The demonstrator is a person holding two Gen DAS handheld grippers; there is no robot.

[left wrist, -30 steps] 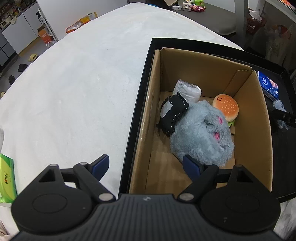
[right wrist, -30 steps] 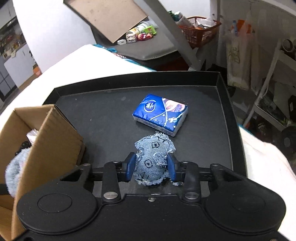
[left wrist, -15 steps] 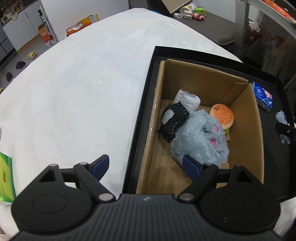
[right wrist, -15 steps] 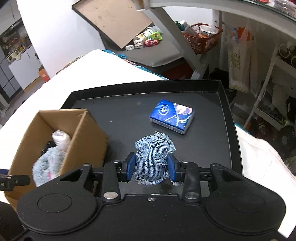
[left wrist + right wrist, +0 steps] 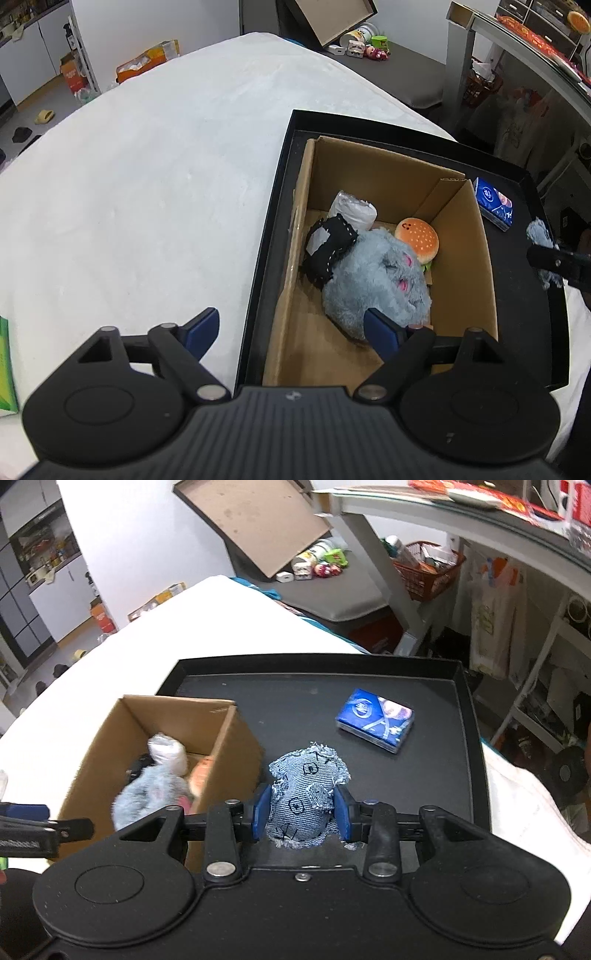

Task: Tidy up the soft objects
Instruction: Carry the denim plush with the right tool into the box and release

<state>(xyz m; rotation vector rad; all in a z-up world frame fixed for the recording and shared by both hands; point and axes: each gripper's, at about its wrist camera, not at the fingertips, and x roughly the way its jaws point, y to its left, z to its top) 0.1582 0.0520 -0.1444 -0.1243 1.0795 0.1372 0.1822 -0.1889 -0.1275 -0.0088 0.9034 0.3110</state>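
Right tongs (image 5: 301, 814) pinch a frayed denim pouch (image 5: 306, 797) between the blue pads, above the black tray (image 5: 369, 672) and just beside the cardboard box (image 5: 229, 738). Left tongs (image 5: 291, 332) are spread wide and hold nothing, above the near end of the box. Inside the box lie a grey plush toy (image 5: 376, 280), a burger toy (image 5: 417, 240), a black pouch (image 5: 328, 251) and what seems a white roll (image 5: 352, 214). A blue tissue pack (image 5: 375, 725) lies on the tray, apart from the box. The tray sits on the white tabletop (image 5: 147, 192).
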